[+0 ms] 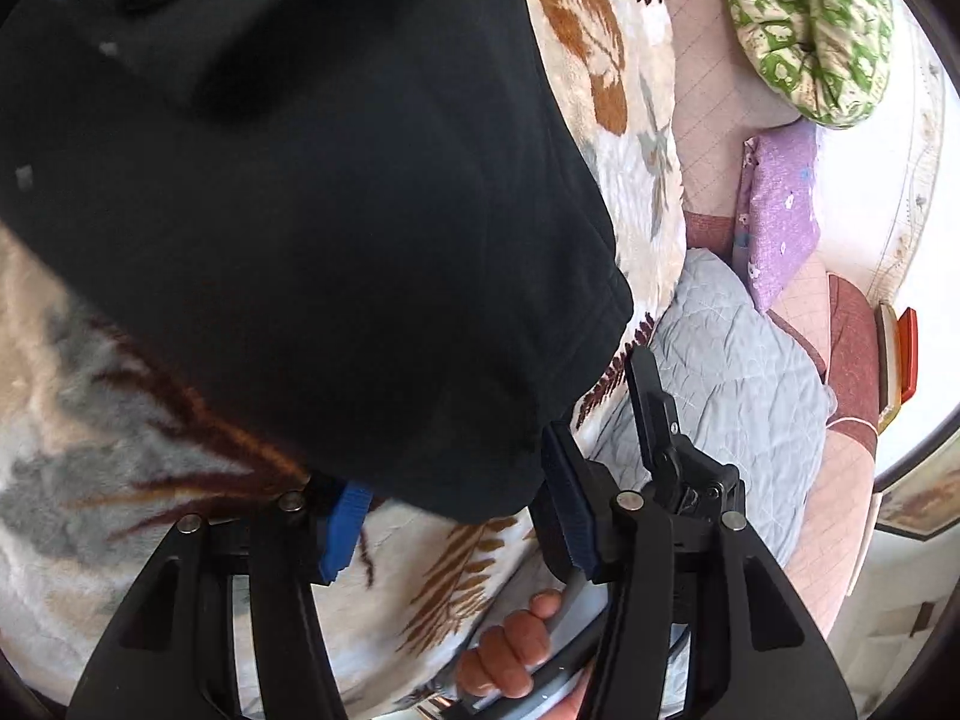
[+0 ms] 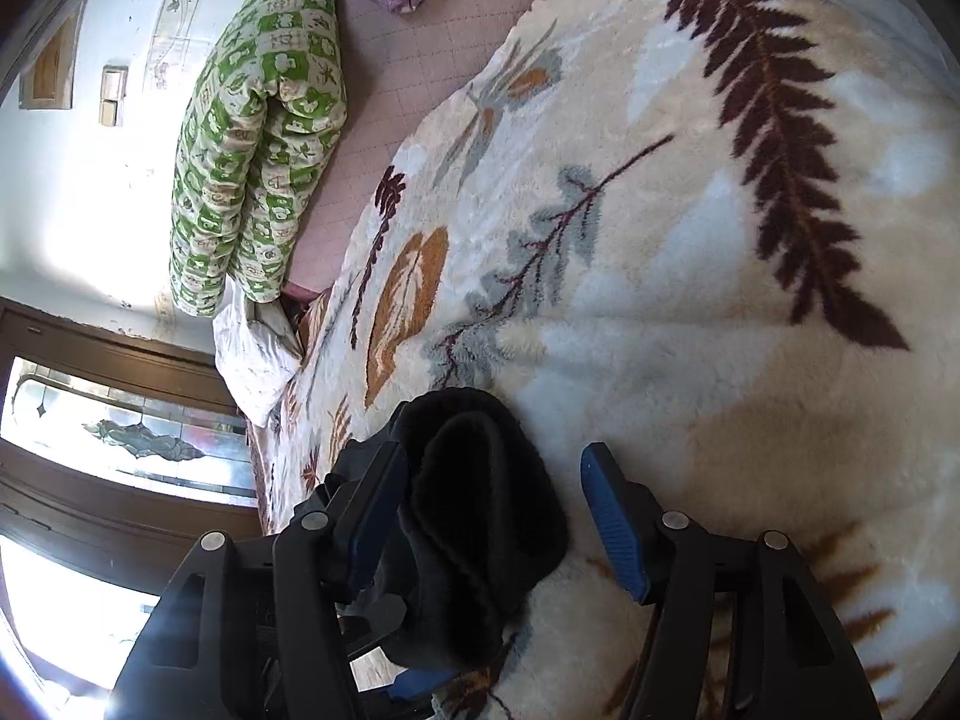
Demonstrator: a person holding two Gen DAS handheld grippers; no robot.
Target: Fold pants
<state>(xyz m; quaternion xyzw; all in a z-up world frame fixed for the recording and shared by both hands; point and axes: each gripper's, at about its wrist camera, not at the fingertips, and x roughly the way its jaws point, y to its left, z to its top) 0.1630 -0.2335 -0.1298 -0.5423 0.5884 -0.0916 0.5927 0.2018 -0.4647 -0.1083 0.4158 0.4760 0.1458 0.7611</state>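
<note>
lying on leaf-print fleece blanket (image 2: 690, 312): black pants (image 1: 288, 210); left tongs (image 1: 456, 516) spread at hem, right tongs (image 2: 492, 516) spread around bunched fabric.

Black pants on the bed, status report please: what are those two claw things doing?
Left gripper open, black pants draped between its fingers. Right gripper open, straddling a bunched pant end. Pants on leaf-print blanket; nothing in the way.

Bed w/ leaf-print blanket (image 2: 690, 312), green quilt (image 2: 258, 138) by white wall (image 2: 90, 180), bright stained-glass window (image 2: 120, 438).
</note>
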